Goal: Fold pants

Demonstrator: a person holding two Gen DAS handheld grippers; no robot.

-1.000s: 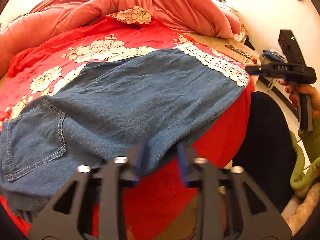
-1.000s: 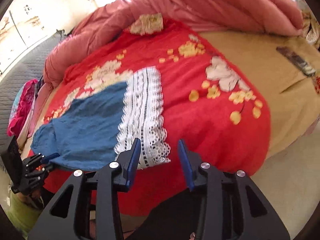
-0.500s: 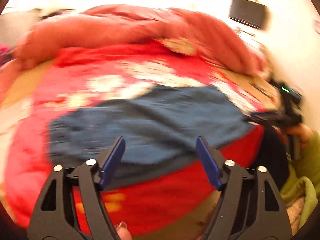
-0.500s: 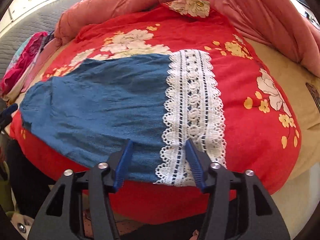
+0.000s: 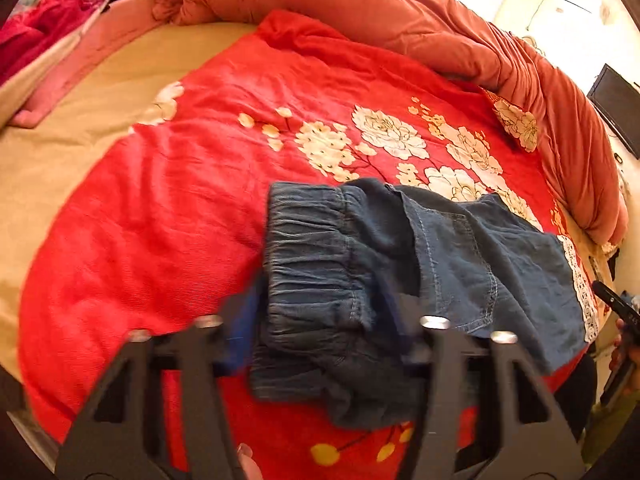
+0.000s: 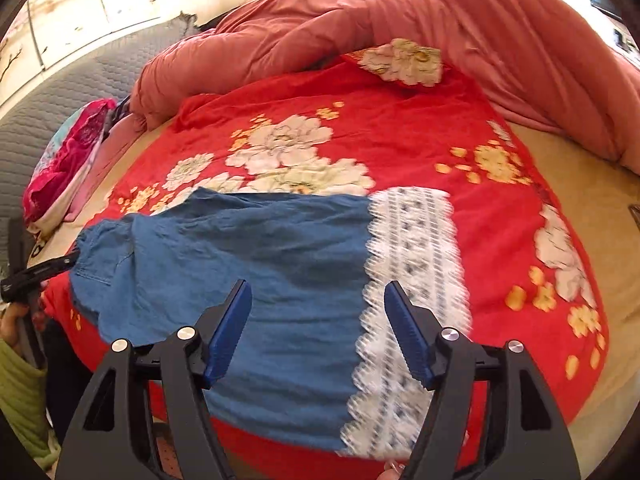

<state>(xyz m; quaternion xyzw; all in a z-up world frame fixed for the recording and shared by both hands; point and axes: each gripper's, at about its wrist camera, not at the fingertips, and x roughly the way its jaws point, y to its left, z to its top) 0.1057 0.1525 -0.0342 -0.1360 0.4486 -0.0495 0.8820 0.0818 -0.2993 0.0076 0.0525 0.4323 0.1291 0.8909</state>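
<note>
Blue denim pants (image 5: 460, 256) with a white lace hem (image 6: 412, 280) lie across a red floral bedspread (image 5: 168, 208). In the left wrist view my left gripper (image 5: 320, 312) is open, its jaws standing on either side of the gathered elastic waistband (image 5: 312, 252), which bunches up between them. In the right wrist view my right gripper (image 6: 318, 328) is open and hovers over the leg end (image 6: 280, 248), just left of the lace hem. The left gripper also shows at the waist end in the right wrist view (image 6: 36, 276).
A rolled salmon-pink duvet (image 5: 400, 12) runs along the far side of the bed. Pink and red bedding (image 6: 68, 160) is piled at the grey headboard. Beige sheet (image 5: 48, 152) shows around the bedspread. A dark screen (image 5: 616, 100) hangs on the wall.
My left gripper has swung left to the waist end, and the waistband now bunches between its jaws. My right gripper has opened wider and moved over the leg near the lace hem.
</note>
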